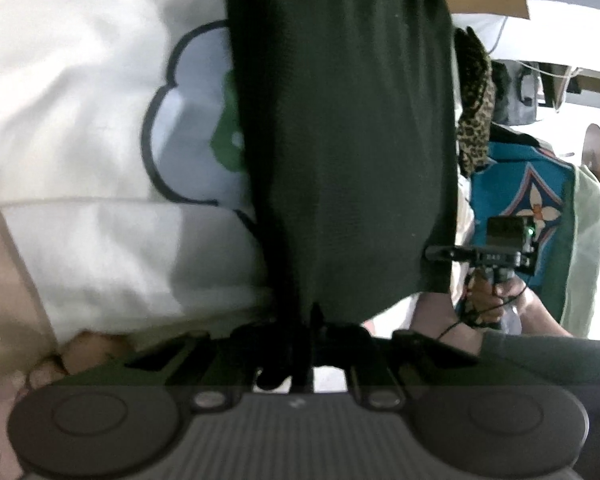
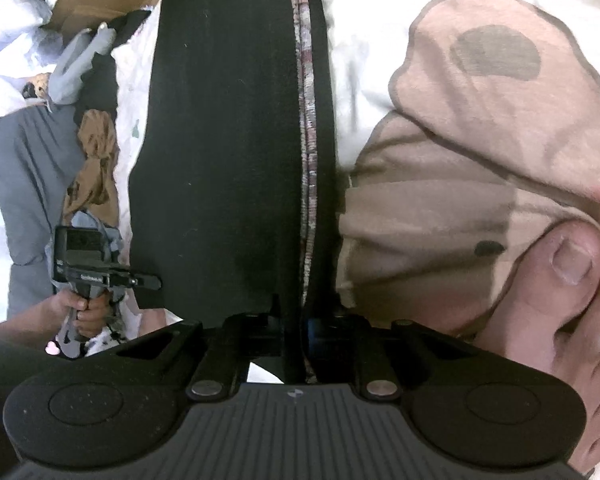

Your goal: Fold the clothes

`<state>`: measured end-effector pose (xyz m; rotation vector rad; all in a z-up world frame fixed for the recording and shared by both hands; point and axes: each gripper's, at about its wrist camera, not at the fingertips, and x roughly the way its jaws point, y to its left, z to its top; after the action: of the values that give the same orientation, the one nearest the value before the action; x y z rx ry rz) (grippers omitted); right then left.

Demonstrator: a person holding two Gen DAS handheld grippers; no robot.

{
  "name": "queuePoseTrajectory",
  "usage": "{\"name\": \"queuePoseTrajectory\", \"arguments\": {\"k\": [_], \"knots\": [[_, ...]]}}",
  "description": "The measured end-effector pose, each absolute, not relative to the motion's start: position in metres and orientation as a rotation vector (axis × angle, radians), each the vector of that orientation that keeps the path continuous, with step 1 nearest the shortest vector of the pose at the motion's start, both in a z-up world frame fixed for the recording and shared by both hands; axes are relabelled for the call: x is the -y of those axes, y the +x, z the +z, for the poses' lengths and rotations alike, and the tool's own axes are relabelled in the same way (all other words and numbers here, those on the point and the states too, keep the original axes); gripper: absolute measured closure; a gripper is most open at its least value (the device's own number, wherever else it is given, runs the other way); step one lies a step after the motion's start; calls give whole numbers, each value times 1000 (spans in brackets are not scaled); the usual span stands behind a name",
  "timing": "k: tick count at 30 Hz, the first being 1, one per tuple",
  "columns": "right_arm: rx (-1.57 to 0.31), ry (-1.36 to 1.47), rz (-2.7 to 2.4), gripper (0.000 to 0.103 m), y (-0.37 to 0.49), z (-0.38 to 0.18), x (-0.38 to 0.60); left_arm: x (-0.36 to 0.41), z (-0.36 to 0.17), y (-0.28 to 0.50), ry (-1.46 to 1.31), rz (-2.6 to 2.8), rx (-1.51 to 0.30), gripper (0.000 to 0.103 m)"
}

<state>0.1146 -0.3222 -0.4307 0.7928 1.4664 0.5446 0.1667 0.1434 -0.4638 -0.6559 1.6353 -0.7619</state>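
A: Where is the dark garment (image 1: 340,140)?

B: Centre of each view, running from the jaws at the bottom up to the top of the frame; that is its long axis.

A: And the jaws?

B: The left gripper (image 1: 296,356) and the right gripper (image 2: 296,344) are both clenched on its near edge, equally close. White bedding (image 1: 80,100) lies behind.

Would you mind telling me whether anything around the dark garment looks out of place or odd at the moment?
Bare toes rest on the bedding right beside the dark garment, close to the right tongs, which are shut on its edge. A loose heap of clothes lies unfolded behind it. Nothing looks torn or spilled.
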Motion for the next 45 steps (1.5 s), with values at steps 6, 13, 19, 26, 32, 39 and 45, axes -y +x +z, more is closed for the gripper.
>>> {"name": "queuePoseTrajectory", "arguments": {"k": [6,13,19,26,32,39,45], "knots": [[-1436,812,597,99,112,-415,327,-156,-444,161,-702,-780,-1603,98],[-1454,789,687,99,105,-395,318,-174,-419,150,-712,-799,-1594,98],[-1455,783,751,99,96,-375,317,-183,-398,140,-709,-817,-1605,97],[-1497,764,823,99,88,-348,315,-183,-383,128,-688,-845,-1635,97],[-1516,738,831,99,83,-338,316,-185,-373,127,-677,-827,-1636,97],[-1460,740,778,99,84,-337,326,-191,-372,140,-647,-845,-1593,98],[-1404,749,753,99,91,-325,334,-201,-354,158,-675,-828,-1508,98]]}}
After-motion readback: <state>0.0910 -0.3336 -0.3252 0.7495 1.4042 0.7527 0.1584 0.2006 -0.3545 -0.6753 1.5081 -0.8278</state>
